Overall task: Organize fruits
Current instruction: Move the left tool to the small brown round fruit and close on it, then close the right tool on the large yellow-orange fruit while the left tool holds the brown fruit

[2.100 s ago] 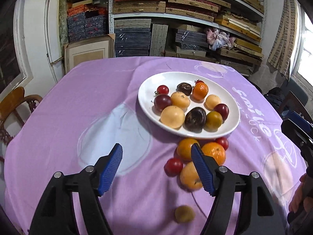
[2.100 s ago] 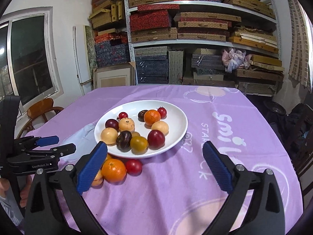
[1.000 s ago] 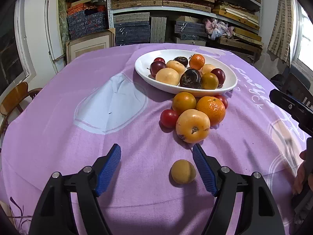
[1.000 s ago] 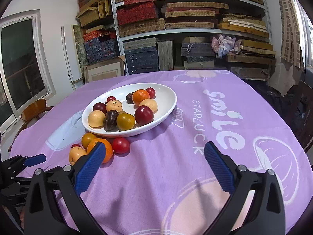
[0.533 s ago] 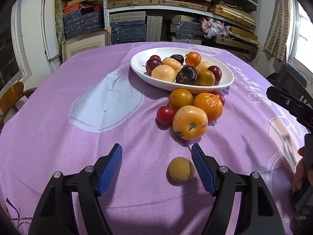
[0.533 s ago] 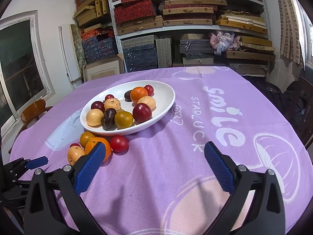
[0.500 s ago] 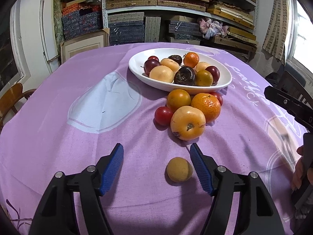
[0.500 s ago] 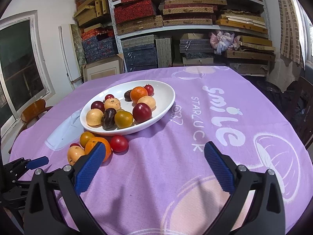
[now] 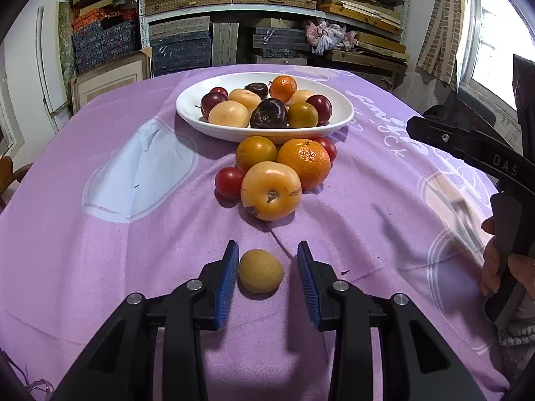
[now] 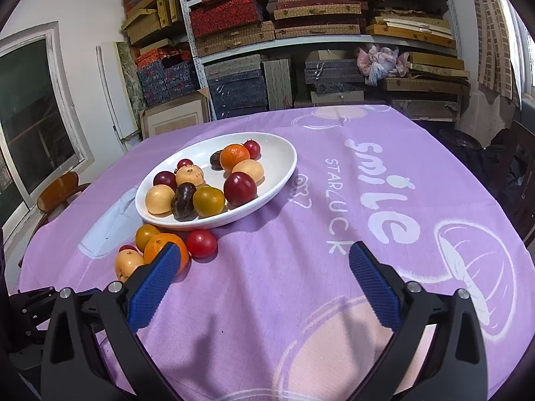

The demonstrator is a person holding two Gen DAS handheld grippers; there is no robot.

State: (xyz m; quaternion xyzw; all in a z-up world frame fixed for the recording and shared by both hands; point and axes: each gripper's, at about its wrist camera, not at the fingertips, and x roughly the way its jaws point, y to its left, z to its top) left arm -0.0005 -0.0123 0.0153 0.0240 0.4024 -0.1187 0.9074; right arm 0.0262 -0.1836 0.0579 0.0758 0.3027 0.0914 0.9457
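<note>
A small tan round fruit (image 9: pixel 260 274) lies on the purple cloth between the blue pads of my left gripper (image 9: pixel 267 282). The left pad touches or nearly touches it; a gap shows on the right side, so the jaws are partly closed, not clamped. Beyond it lie loose fruits: a yellow-orange one (image 9: pixel 271 190), a mandarin (image 9: pixel 304 163), a small red one (image 9: pixel 229 182). The white oval plate (image 9: pixel 200 123) behind holds several fruits. My right gripper (image 10: pixel 264 280) is wide open and empty over the cloth, right of the loose fruits (image 10: pixel 164 247) and plate (image 10: pixel 284 170).
The round table's purple cloth (image 10: pixel 384 173) reads "smile". Shelves of boxes (image 10: pixel 301 33) stand behind the table. A wooden chair (image 10: pixel 60 190) is at the far left. The right gripper's body and the hand holding it (image 9: pixel 501 200) show at the right of the left wrist view.
My left gripper has moved forward and lower around the tan fruit and its jaws have narrowed a lot. The right gripper has stayed almost still and open.
</note>
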